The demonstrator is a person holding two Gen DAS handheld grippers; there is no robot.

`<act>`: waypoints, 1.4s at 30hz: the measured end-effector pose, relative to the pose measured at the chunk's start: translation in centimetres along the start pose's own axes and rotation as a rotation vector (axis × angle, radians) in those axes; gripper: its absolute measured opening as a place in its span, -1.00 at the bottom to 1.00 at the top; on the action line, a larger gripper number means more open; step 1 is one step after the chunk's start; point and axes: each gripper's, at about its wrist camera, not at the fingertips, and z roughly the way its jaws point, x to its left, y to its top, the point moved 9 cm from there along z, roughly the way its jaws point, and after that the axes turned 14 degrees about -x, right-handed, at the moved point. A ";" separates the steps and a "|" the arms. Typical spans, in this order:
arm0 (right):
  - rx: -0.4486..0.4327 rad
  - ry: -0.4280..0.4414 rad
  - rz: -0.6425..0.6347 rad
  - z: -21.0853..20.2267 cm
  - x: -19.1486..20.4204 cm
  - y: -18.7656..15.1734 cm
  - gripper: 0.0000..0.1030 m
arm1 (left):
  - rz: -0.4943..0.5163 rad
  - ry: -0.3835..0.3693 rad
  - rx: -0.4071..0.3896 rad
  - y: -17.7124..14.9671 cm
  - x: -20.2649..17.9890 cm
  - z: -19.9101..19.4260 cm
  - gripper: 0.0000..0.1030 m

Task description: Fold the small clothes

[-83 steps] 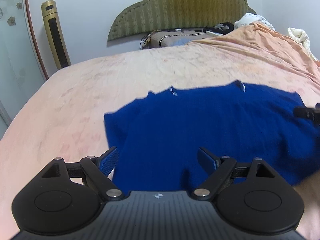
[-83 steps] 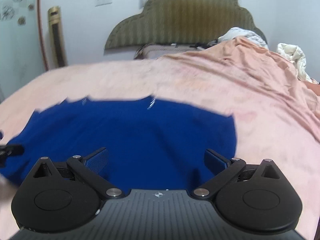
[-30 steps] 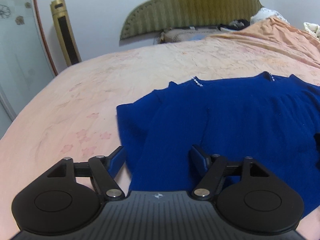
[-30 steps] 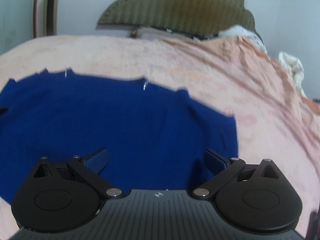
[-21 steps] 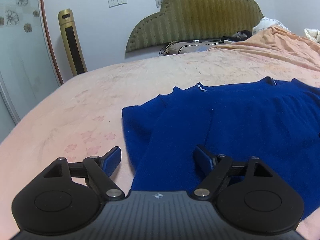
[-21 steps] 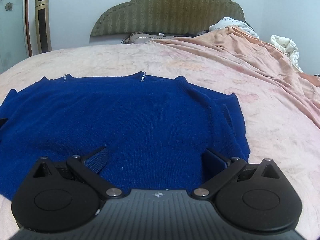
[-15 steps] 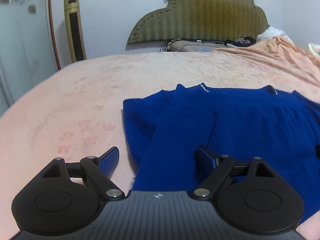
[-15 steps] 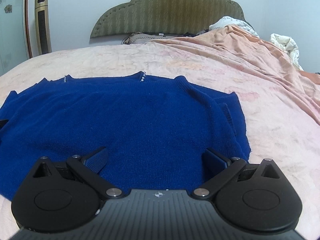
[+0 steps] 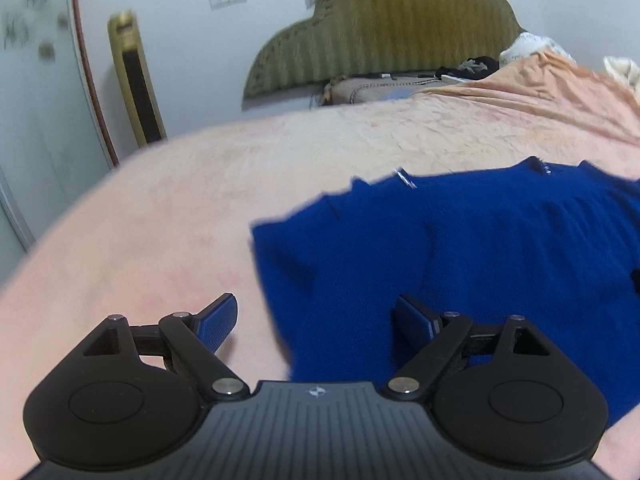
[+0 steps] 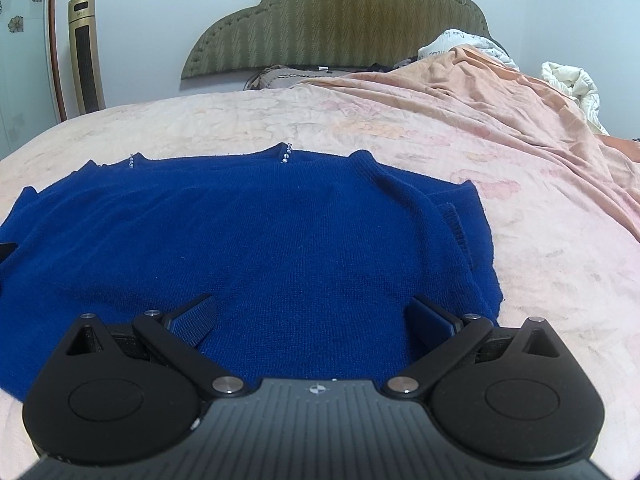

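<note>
We find the blue sweater (image 10: 280, 232) lying flat on the bed (image 10: 400, 128), which is covered by a peach sheet; the neckline, with two small bead trims, points toward the olive headboard (image 10: 340, 20).

Left side: the left gripper (image 9: 316, 316) hangs low over the sweater's left edge. Its jaws stand wide and have just been opening. The left finger (image 9: 218, 322) sits over bare sheet, just beside the sweater's border; the right finger (image 9: 414, 322) sits over the knit. The sweater's lower left edge therefore runs through the gap, but the pads do not press on it. This view is blurred, so we cannot tell whether the fingertips touch the bedding.

Right side: the right gripper (image 10: 312, 318) hangs over the lower right part of the sweater. Its jaws are also wide, and both fingers lie over blue knit, with the sweater's right border just beyond the right finger. Nothing is clamped.

A gold tower fan (image 10: 84, 52) stands against the wall at far left.
</note>
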 end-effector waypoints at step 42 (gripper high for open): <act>-0.278 0.258 -0.858 -4.6 29.1 -1.2 0.23 | -0.553 -0.451 0.329 2.4 1.3 15.4 -0.49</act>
